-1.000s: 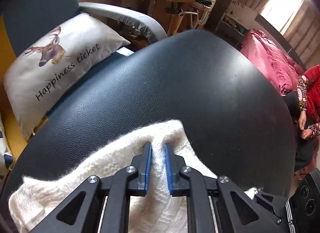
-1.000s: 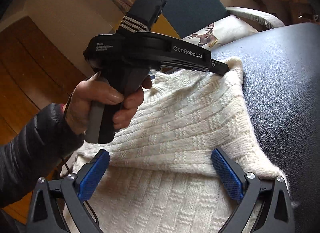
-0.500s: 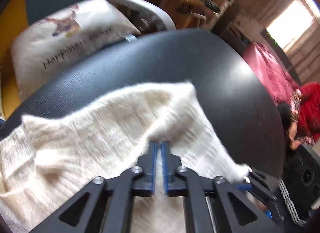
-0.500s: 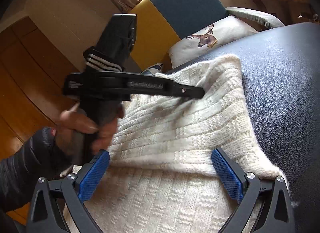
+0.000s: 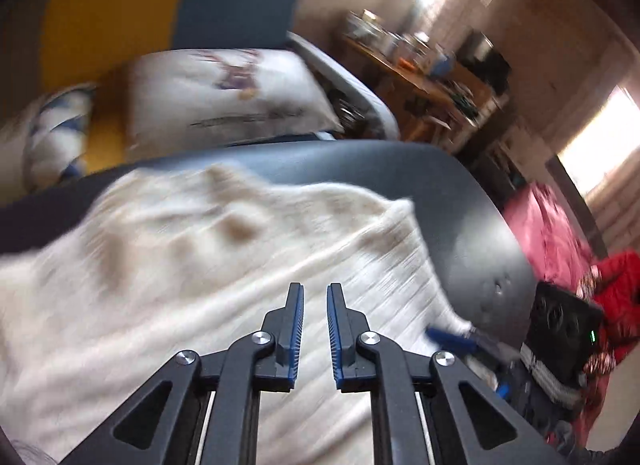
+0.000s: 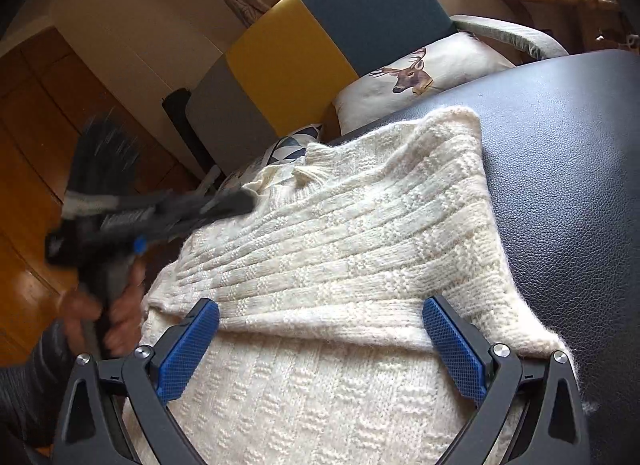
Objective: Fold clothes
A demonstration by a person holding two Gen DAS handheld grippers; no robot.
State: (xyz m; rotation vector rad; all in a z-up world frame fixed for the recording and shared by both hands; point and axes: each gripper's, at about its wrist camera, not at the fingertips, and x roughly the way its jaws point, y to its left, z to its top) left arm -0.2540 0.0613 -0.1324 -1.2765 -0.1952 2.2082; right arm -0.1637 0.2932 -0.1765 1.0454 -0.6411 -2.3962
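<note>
Lying on the black counter [image 6: 568, 193], the cream knitted sweater [image 6: 360, 249] has one part turned over the rest, so a doubled edge runs across it just in front of the right gripper [image 6: 320, 349]. This gripper stands wide, its blue pads on either side of that edge, and it holds nothing. The left gripper [image 5: 315, 329] is narrow, with only a small gap between its pads and no cloth in the gap; it hovers above the knit.

The step in hand looks like laying and settling a fold, though one moment does not tell whether this fold is being finished or another one prepared. To do it well, the doubled edge should stay straight and parallel to the lower layer, the thick knit should be taken by a full pinch and not by loose fuzz, and the cloth should be laid down flat, because such wool stretches and bunches easily.

The right wrist view is sharp: it shows the ribbed pattern, the collar [image 6: 316, 169] near the far end, and the hand [image 6: 104, 317] that carries the left gripper beside the sweater's left border. The left wrist view is blurred, so the wrinkles there are perhaps only smear, but it alone shows the counter's far rounded rim and a person in red [image 5: 616, 289] beyond it.
</note>
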